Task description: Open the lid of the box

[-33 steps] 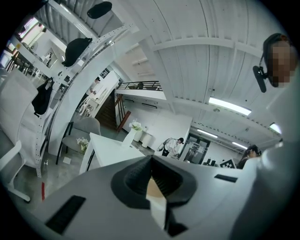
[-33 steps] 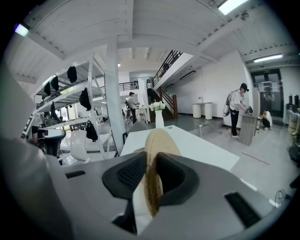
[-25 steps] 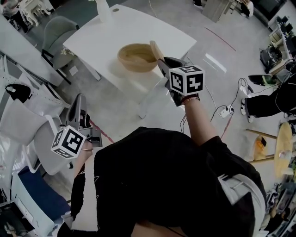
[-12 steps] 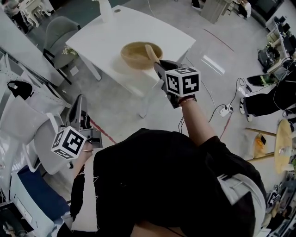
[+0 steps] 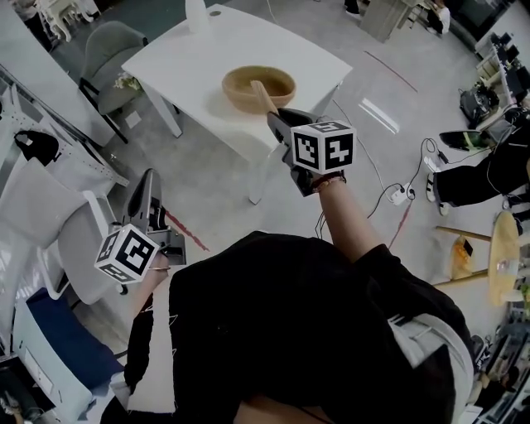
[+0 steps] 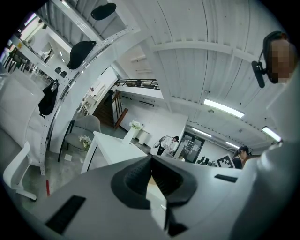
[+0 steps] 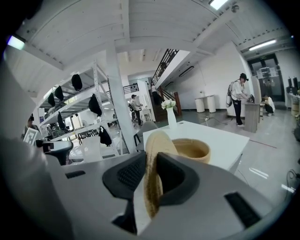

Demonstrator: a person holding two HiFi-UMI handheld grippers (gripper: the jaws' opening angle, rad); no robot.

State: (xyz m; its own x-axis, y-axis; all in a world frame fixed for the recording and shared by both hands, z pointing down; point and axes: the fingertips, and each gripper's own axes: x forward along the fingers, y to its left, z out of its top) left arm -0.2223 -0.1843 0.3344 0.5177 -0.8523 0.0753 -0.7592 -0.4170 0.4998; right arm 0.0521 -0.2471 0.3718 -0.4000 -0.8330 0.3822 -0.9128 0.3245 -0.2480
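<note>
The box (image 5: 248,81) is a round woven basket with its top uncovered, standing on the white table (image 5: 190,62); it also shows in the right gripper view (image 7: 192,149). Its flat woven lid (image 5: 264,98) stands on edge between the jaws of my right gripper (image 5: 276,118), held off the box at its near rim. In the right gripper view the lid (image 7: 157,138) is pinched between both pads of the right gripper (image 7: 150,164). My left gripper (image 5: 147,178) hangs low at the left, away from the table, its jaws (image 6: 151,157) shut and empty.
A white vase (image 5: 195,15) stands at the table's far corner and a grey chair (image 5: 112,45) behind the table. A white chair (image 5: 79,248) sits beside the left gripper. Cables and a power strip (image 5: 403,197) lie on the floor at the right, near a person's legs (image 5: 489,178).
The right gripper has carried the lid from the box's right rim leftward to its near rim. The table has slid a little further up in the view. The left gripper has barely shifted.
</note>
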